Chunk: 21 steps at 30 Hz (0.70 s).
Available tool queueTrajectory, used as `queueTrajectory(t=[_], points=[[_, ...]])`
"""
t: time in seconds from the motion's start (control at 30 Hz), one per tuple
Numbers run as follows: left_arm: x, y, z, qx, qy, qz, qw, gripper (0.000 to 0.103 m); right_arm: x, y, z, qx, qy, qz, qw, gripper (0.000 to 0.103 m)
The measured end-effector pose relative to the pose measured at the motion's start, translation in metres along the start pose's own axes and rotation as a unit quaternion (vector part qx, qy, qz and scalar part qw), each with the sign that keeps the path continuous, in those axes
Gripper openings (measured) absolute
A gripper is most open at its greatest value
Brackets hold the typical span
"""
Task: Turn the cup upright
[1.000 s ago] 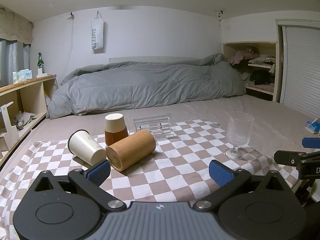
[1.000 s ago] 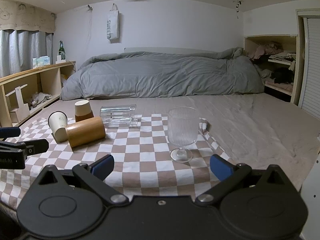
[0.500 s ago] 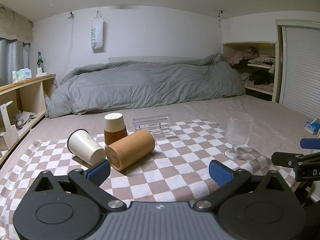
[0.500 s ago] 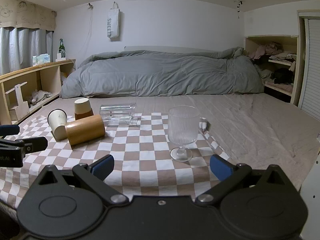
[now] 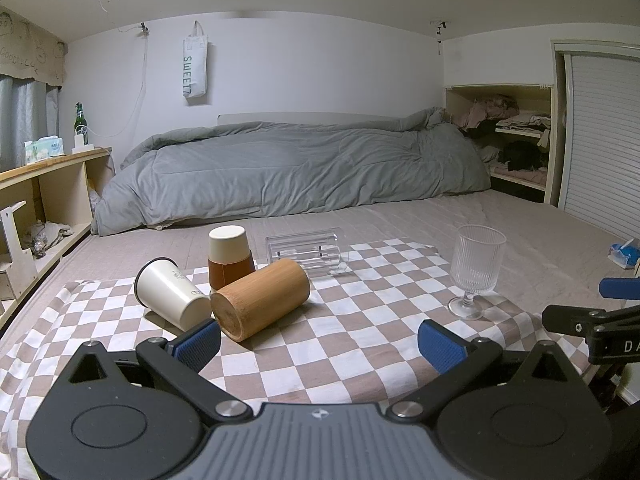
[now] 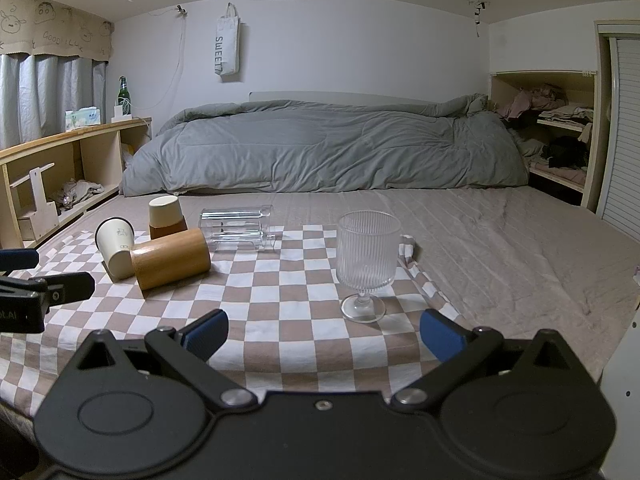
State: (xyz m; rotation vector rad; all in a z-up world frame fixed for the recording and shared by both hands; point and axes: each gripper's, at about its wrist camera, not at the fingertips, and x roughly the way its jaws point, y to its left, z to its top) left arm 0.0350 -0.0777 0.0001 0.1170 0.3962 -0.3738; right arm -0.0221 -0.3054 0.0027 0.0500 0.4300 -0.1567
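On the checkered cloth (image 5: 340, 344) a wooden cup (image 5: 260, 300) lies on its side, with a white paper cup (image 5: 170, 298) also on its side to its left. A brown and cream cup (image 5: 230, 256) stands upside down behind them. A clear square glass (image 5: 306, 250) lies on its side. A ribbed stemmed glass (image 5: 476, 272) stands upright at the right. My left gripper (image 5: 320, 344) is open and empty, just in front of the wooden cup. My right gripper (image 6: 322, 336) is open and empty, in front of the stemmed glass (image 6: 366, 260). The wooden cup (image 6: 170, 258) shows at its left.
The cloth lies on a beige mattress (image 5: 520, 232) with a grey duvet (image 5: 300, 168) piled at the back. A wooden shelf unit (image 5: 48, 192) runs along the left. A closet shelf (image 5: 516, 140) and a slatted door stand at the right.
Both grippers have stayed open and nearly still. The cups have not moved.
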Motion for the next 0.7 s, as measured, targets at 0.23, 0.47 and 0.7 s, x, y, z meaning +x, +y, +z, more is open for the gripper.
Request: queueTrajectory(t=[0.23,0.47,0.7], points=[[0.0000,-0.0002,0.0007,-0.001,0.001,0.000,1.0000,0.103,-0.0002,0.0003,0.0001,0.000,0.000,0.000,1.000,0.103],[-0.0002,0.0001,0.0006,-0.001,0.000,0.000,1.0000,0.103,-0.0004,0.0006,0.0002,0.000,0.000,0.000,1.000,0.103],[0.0004,-0.0006,-0.0005,-0.001,0.003,0.002,1.0000,0.103,-0.0005,0.0002,0.0002,0.000,0.000,0.000,1.000,0.103]])
